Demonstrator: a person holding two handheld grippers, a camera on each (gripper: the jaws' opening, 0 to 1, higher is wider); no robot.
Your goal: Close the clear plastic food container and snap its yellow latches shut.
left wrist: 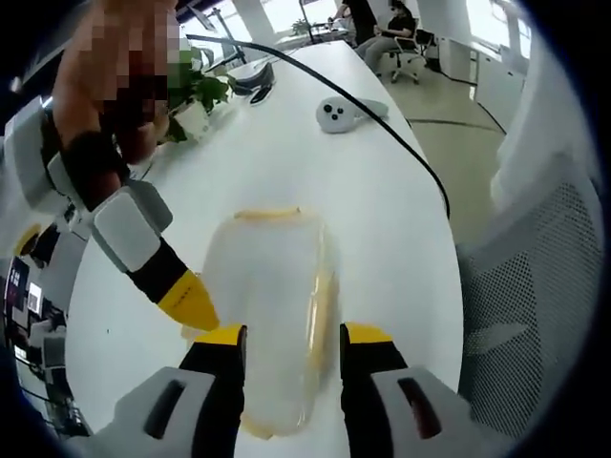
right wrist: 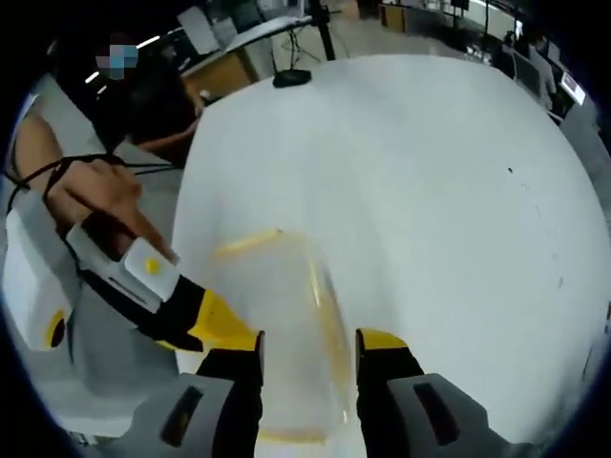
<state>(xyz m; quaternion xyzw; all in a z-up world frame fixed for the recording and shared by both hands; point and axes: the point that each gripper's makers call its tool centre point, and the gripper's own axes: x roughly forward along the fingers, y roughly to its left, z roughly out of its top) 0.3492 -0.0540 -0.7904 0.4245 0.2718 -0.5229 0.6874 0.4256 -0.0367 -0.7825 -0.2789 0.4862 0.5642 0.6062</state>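
In the left gripper view, my left tool [left wrist: 291, 336] stands with its two yellow-tipped jaws set narrowly on either side of the clear plastic food container [left wrist: 272, 315]; whether the pads actually press its walls I cannot tell. The container rests on the white table [left wrist: 382, 210], near the table's closest edge, with one yellow latch [left wrist: 267, 215] along its far rim and a second yellow latch [left wrist: 323, 305] down its right side. My right tool [left wrist: 186, 298] enters from the left of this view, its yellow tip just beside the container's left wall.

This view alone shows the far end of the table: one potted plant [left wrist: 196, 95], one grey handheld device [left wrist: 339, 113], one black cable [left wrist: 382, 124] running along the right edge, and one mesh office chair [left wrist: 535, 286] off that edge (people sit at distant desks).

In the right gripper view, my right tool [right wrist: 310, 345] straddles the same container [right wrist: 286, 315], jaws narrowly spaced, contact not discernible. My left tool [right wrist: 215, 324] comes in from the left, held by my hand [right wrist: 91, 196]. Two yellow latches show here as well. Beyond the container the table surface lies open toward its far and right edges, with one small dark object [right wrist: 291, 78] at the far edge.
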